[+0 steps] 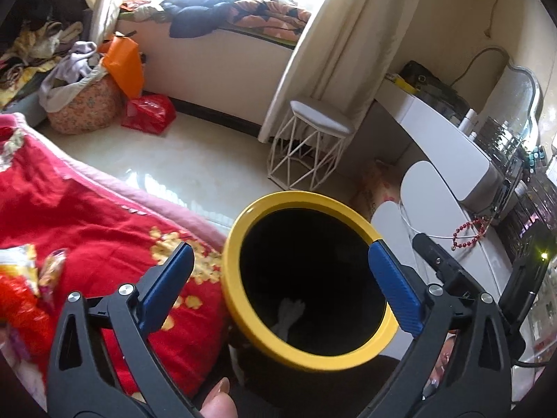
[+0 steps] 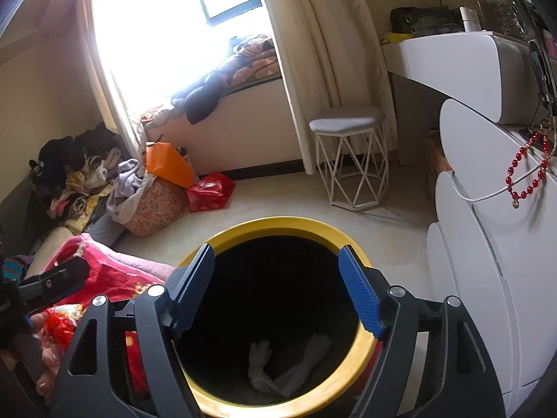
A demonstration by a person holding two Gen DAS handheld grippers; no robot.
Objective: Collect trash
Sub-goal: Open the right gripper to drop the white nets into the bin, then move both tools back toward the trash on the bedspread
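A black trash bin with a yellow rim (image 1: 264, 209) stands beside the bed; it also shows in the right wrist view (image 2: 278, 224). Crumpled white tissues (image 2: 264, 365) lie at its bottom, one faintly seen in the left wrist view (image 1: 287, 317). My left gripper (image 1: 278, 261) is open and empty above the bin's mouth. My right gripper (image 2: 276, 264) is open and empty over the bin too. Snack wrappers (image 1: 24, 275) lie on the red blanket (image 1: 87, 216) at the left; a red wrapper (image 2: 61, 324) shows in the right wrist view.
A white wire stool (image 2: 348, 160) stands by the curtain. A white dresser (image 2: 487, 226) with red beads (image 2: 525, 174) is at the right. Clothes, an orange bag (image 2: 167, 163) and a red bag (image 2: 209, 191) crowd the far left floor.
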